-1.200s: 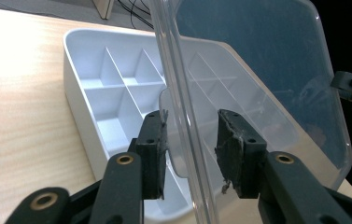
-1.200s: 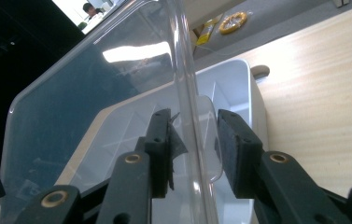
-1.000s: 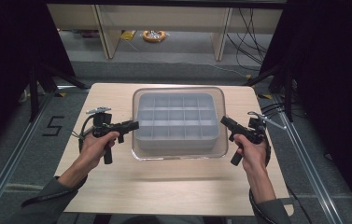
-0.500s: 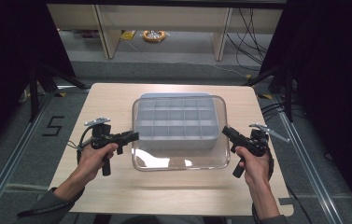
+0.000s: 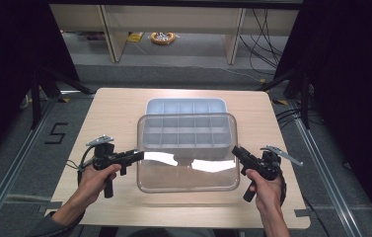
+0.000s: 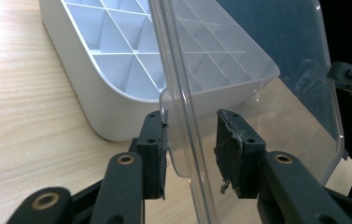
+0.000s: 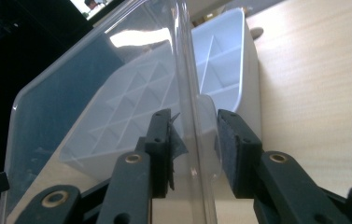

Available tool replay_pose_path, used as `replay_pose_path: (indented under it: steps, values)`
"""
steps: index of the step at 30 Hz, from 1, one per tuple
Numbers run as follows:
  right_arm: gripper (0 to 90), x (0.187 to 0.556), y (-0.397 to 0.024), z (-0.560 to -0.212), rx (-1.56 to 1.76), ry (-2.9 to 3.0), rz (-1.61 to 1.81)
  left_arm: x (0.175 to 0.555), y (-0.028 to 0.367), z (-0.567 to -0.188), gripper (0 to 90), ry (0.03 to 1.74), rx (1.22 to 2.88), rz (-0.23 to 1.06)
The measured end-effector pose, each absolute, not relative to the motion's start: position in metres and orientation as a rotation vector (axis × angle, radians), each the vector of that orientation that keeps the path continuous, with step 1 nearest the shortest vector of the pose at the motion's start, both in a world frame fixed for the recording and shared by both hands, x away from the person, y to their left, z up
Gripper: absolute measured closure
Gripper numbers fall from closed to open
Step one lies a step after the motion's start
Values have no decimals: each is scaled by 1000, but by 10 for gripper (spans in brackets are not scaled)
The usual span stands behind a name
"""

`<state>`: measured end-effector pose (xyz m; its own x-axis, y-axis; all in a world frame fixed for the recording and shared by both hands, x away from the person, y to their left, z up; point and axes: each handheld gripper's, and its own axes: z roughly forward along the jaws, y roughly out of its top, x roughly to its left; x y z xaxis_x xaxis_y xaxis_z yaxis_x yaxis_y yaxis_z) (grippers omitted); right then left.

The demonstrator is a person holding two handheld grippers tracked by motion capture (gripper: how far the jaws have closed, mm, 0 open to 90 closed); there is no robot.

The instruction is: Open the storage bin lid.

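clear lid (image 5: 187, 150) held mid-frame in the high view, overlapping the white divided tray (image 5: 186, 106) above it | left gripper (image 5: 136, 156) clamped on lid's left edge tab | right gripper (image 5: 236, 151) clamped on lid's right edge tab | table (image 5: 114, 108) beneath

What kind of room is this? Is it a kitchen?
Probably not a kitchen; it looks like a lab or workshop set up for recording. A bare wooden table stands between dark curtains, loose cables trail over the grey floor, and a taped number 5 marks the floor beside it.
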<state>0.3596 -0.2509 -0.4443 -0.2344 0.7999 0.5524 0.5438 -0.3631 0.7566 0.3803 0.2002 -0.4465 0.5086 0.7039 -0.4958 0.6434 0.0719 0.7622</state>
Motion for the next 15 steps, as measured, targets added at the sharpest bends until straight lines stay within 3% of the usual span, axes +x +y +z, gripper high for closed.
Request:
replay_pose_path:
  steps: [15]
  values:
    - [667,340,-250,-460,1787,1651,1618,362,205,-457,633,1156,1641,47]
